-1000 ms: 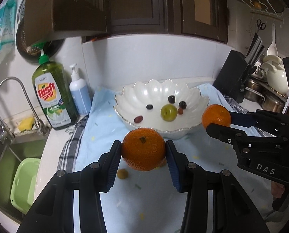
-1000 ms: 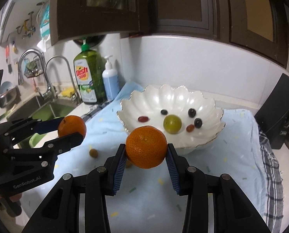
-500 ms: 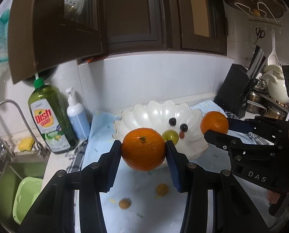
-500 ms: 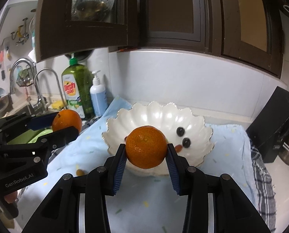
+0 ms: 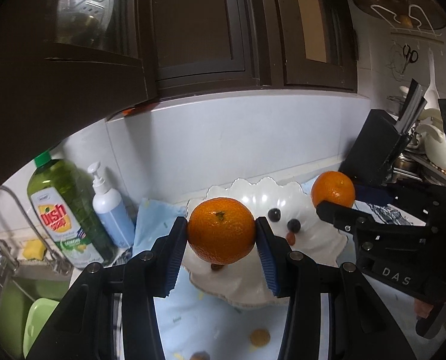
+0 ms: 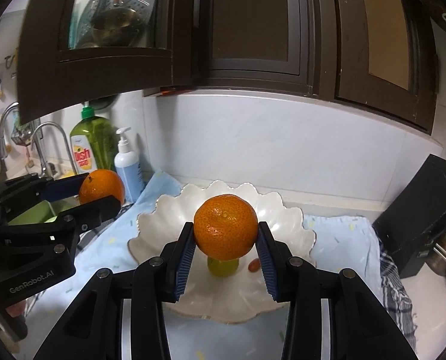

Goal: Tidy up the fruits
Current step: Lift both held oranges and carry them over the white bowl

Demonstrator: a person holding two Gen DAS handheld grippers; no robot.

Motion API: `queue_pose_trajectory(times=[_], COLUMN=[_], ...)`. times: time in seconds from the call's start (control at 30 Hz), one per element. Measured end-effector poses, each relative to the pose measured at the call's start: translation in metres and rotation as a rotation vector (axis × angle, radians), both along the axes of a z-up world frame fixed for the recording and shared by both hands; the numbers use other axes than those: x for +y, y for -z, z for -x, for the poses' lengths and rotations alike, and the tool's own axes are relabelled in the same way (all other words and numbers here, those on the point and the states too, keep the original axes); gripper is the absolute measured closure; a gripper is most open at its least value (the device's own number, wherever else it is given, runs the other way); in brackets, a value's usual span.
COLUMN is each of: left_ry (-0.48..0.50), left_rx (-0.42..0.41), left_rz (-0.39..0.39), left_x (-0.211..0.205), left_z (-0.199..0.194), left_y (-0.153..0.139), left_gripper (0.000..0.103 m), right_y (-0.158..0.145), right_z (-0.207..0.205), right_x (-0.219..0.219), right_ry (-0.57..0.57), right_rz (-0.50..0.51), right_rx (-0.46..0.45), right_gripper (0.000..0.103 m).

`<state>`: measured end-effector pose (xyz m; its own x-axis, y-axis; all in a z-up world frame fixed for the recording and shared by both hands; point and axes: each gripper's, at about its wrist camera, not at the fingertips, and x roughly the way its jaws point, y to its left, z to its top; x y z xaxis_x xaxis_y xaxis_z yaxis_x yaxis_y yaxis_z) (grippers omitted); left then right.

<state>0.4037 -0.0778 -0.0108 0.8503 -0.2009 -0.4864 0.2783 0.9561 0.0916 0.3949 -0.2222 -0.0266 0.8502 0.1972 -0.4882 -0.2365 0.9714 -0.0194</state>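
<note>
Left tongs clamped on orange, right tongs clamped on second orange, green grape in right view only

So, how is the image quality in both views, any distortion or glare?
Left wrist view: fisheye bends the dark wooden cabinets; glare on the white scalloped bowl. Right wrist view: same bending; bright highlight on the held orange mandarin, right edge slightly blurred.

hidden: we see the green grape in the scalloped bowl half-covered by the right mandarin | cut off: small fruit at frame bottom
</note>
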Motion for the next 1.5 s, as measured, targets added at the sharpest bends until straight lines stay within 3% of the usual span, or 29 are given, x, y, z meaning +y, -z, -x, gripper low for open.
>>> queue_pose_trajectory(times=[0.5,0.8,1.17,1.5], left_ry=[0.021,0.030,0.039,0.041], left_rx=[0.110,0.204,0.307,0.351], left_rz=[-0.024,-0.032,-0.066,-0.096], left_x=[-0.027,-0.043,-0.065,-0.074], left_z=[-0.082,-0.131,-0.176,-0.191], left_y=[0.015,0.034,0.064,0.075], left_gripper=[0.058,0.058,0.058,0.057], right_y=[0.013,0.029,0.055,0.066], right_z=[-0.078,-0.125,-0.155,-0.164], right_x=[-0.010,-0.024,-0.032,-0.038], right_ry=[0.014,0.033,0.062,0.078], right_rz=[0.043,0.054,0.093,0.106], right_rx=[0.089,0.189,0.278,0.320], right_gripper=[0.061,0.061,0.061,0.060])
